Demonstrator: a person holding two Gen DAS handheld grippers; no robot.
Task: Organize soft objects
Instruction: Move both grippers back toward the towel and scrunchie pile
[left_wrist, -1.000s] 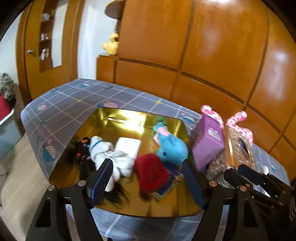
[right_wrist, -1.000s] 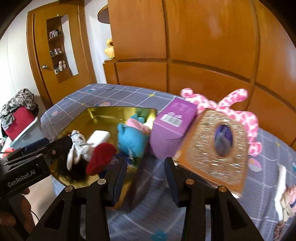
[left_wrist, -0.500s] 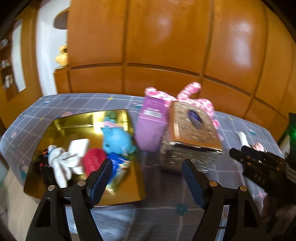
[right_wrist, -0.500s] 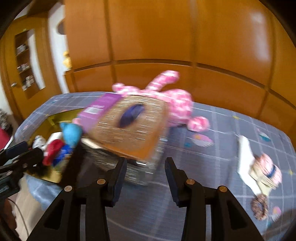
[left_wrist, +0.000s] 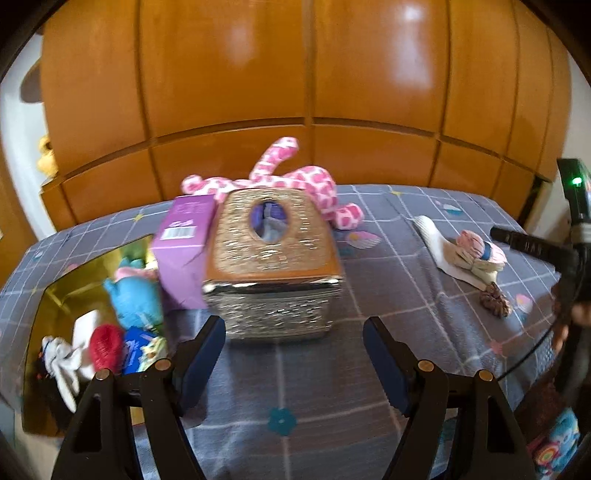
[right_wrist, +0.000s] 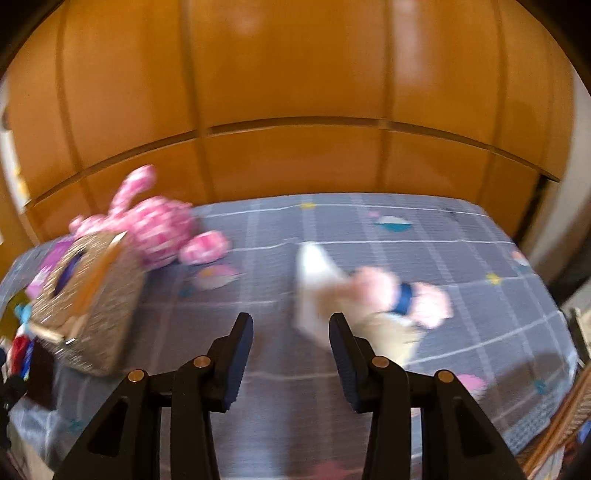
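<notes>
Reaching toward loose soft things on a bed (left_wrist: 369, 354) covered in a grey checked sheet, the right claw (right_wrist: 291, 328) hangs wide open and empty, its right finger just in front of a white sock (right_wrist: 314, 291) with a pink-and-cream bundle of rolled socks (right_wrist: 399, 295) on it. The likely step is picking up this bundle. To do it well, the claw should come down over the rolled middle and close on the thick part, not the sock's thin edge, since soft cloth slips.

The left claw (left_wrist: 293, 350) is also wide open and empty, facing a glittery gold tissue box (left_wrist: 271, 266).

Only the left view shows the gold tray (left_wrist: 55, 306) at near left holding a blue plush (left_wrist: 135, 295), a red item and white cloth, the purple box (left_wrist: 184, 243) clearly, and a brown scrunchie (left_wrist: 495, 301) near the socks. The right view is blurred but shows the pink spotted plush (right_wrist: 159, 225) lying clear of the tissue box.
</notes>
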